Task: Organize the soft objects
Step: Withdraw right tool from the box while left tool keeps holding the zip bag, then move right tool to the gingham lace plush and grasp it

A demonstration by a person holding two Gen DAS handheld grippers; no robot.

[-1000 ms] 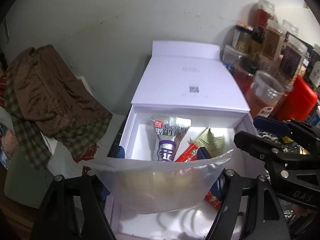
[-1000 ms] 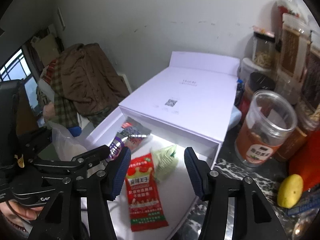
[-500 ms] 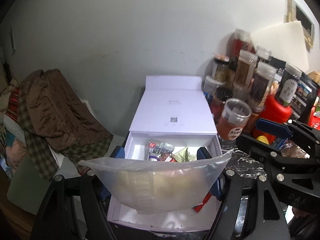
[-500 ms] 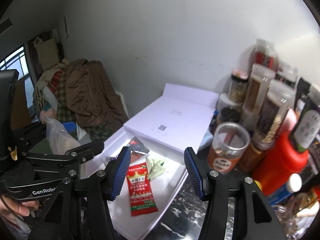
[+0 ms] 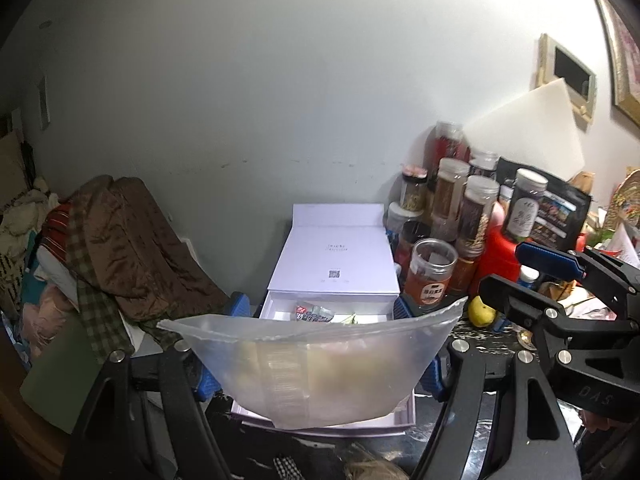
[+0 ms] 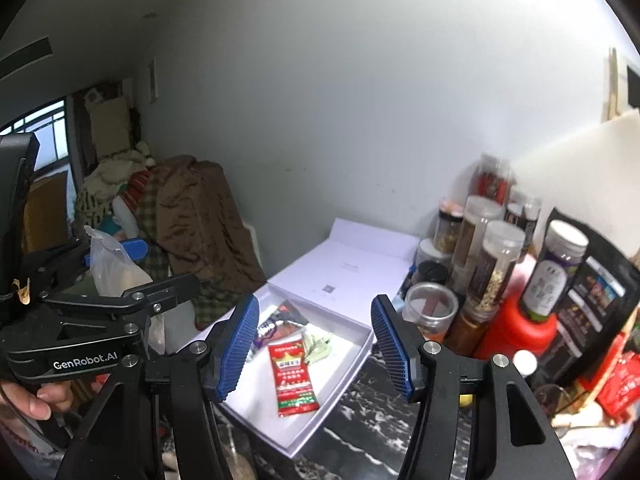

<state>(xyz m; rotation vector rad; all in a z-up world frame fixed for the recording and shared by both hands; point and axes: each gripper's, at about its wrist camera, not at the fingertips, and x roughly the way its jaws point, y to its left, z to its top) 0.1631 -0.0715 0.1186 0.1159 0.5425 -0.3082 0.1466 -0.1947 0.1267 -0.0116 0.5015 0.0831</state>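
Between the left gripper's (image 5: 316,356) blue pads sits a frosted plastic bag (image 5: 316,368), stretched wide across the jaws and pinched at both sides; pale soft contents show through it, too blurred to identify. From the right wrist view the same bag (image 6: 110,268) sticks up out of the left gripper (image 6: 116,258) at far left, with a hand (image 6: 28,400) on that gripper's handle. Right gripper (image 6: 316,348) holds nothing, jaws apart and just been opening further, nothing between the pads. Below both grippers a white box (image 6: 348,368) lies open on a dark marbled counter (image 6: 360,440), its lid (image 5: 334,258) folded back toward the wall. Inside the box: a red sachet (image 6: 294,378) lying flat, a green packet (image 6: 318,346) touching its top corner, a silver-purple packet (image 6: 276,324) at the back left. Right of the box stand jars (image 6: 488,256), a clear open tub (image 6: 430,312), a red container (image 6: 516,328) and a black pouch (image 6: 596,300). A lemon (image 5: 482,311) lies on the counter near the tub. Left of the box is a heap of brown and checked clothes (image 5: 120,252) against the wall.
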